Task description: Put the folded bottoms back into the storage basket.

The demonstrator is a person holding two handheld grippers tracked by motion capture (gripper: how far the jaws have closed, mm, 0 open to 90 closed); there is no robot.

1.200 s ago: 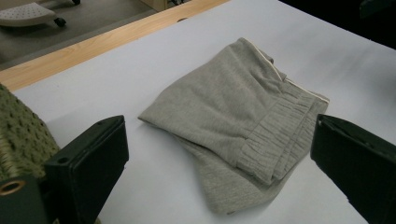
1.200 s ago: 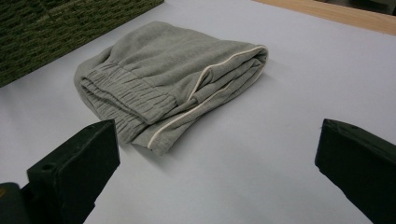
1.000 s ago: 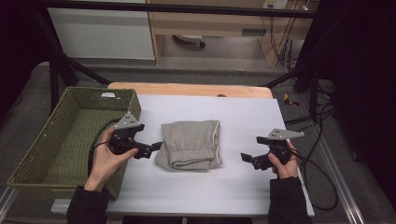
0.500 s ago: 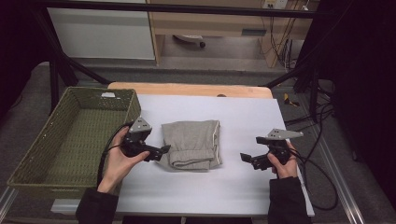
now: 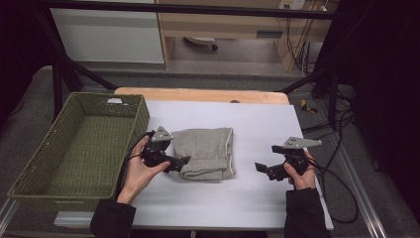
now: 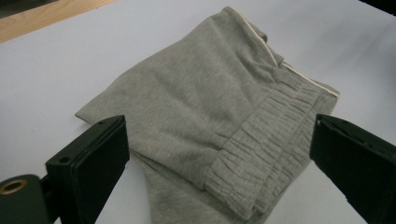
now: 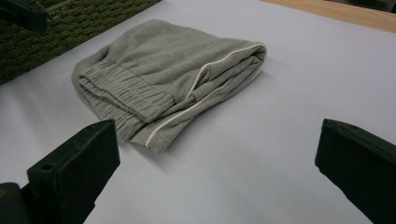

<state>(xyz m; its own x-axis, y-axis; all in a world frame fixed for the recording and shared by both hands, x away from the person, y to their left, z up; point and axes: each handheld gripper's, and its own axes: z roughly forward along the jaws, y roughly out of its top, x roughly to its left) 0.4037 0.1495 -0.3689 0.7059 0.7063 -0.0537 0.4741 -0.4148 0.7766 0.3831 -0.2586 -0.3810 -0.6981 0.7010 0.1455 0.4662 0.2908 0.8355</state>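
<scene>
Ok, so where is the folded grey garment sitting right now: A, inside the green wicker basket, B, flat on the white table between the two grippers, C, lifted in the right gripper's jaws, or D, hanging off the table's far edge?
B: the folded grey garment lies flat on the white table, right of the green wicker basket, with the left gripper at its edge and the right gripper apart from it, both open.

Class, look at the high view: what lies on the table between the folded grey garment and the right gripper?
Nothing. In the high view, the stretch of white table between the folded grey garment and the right gripper is bare; the right gripper view shows the same.
</scene>
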